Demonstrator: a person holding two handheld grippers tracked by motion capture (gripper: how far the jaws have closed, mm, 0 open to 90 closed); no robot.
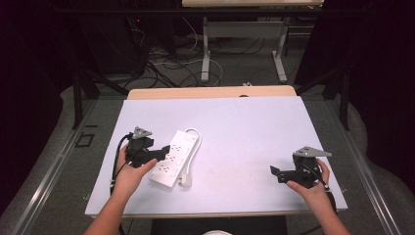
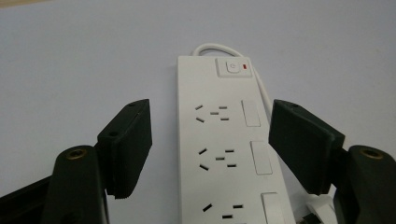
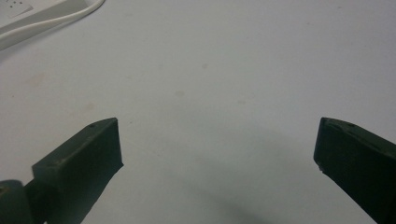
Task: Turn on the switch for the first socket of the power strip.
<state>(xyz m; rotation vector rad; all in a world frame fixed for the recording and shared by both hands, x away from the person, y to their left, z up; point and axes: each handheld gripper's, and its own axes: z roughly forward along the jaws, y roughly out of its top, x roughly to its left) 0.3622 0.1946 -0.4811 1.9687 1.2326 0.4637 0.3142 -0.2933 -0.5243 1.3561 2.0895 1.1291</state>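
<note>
Power strip (image 2: pixel 219 144) lies flat on table (image 1: pixel 254 132), left of centre, cord (image 1: pixel 193 147) looped along its far side. Your left tongs (image 1: pixel 164 152) straddle strip's near end, jaws apart, pads not pressing it. Your right tongs (image 1: pixel 275 172) released, jaws wide, nothing between, well apart from strip.

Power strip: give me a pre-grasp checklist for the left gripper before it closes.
1. Power strip between the left gripper jaws: ok.
2. Pads clear of the strip's sides: ok, gaps on both sides.
3. Strip lying flat on the table, sockets up: ok.
4. Cord clear of the jaws: cannot tell, it runs close to one jaw.
5. Right gripper open and well away: ok.
</note>
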